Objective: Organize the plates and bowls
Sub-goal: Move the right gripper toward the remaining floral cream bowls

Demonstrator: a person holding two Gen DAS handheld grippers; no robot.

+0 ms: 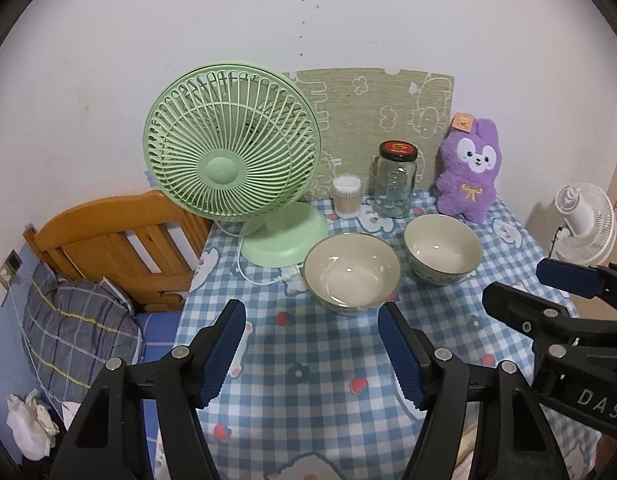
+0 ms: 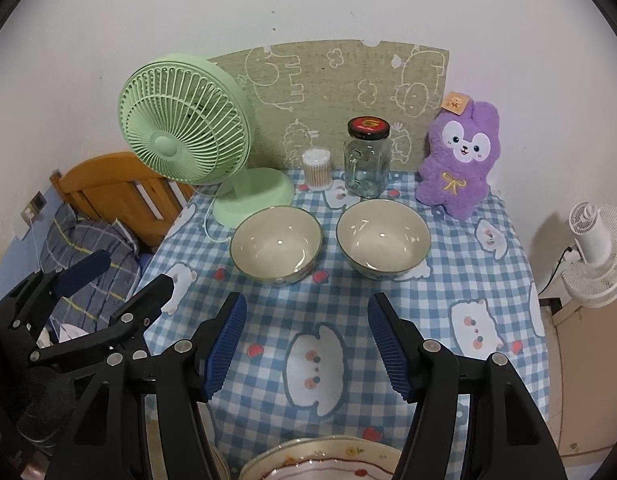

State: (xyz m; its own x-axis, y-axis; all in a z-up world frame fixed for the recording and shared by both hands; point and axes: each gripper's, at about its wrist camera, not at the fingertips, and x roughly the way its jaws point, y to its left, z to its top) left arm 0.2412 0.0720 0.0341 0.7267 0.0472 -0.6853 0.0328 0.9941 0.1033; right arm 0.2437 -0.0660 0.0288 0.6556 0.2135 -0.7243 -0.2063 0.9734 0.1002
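Bowls (image 2: 332, 242) side by side before jar (image 2: 367, 160)

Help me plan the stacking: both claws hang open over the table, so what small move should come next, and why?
Probably ease the right claw forward to the right bowl. Both bowls sit empty and apart on the tablecloth, the left bowl beside it, so one can be lifted and nested. The claw is open with nothing between its pads.

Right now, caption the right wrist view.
Open right gripper hovers before two empty bowls; plates sit below.
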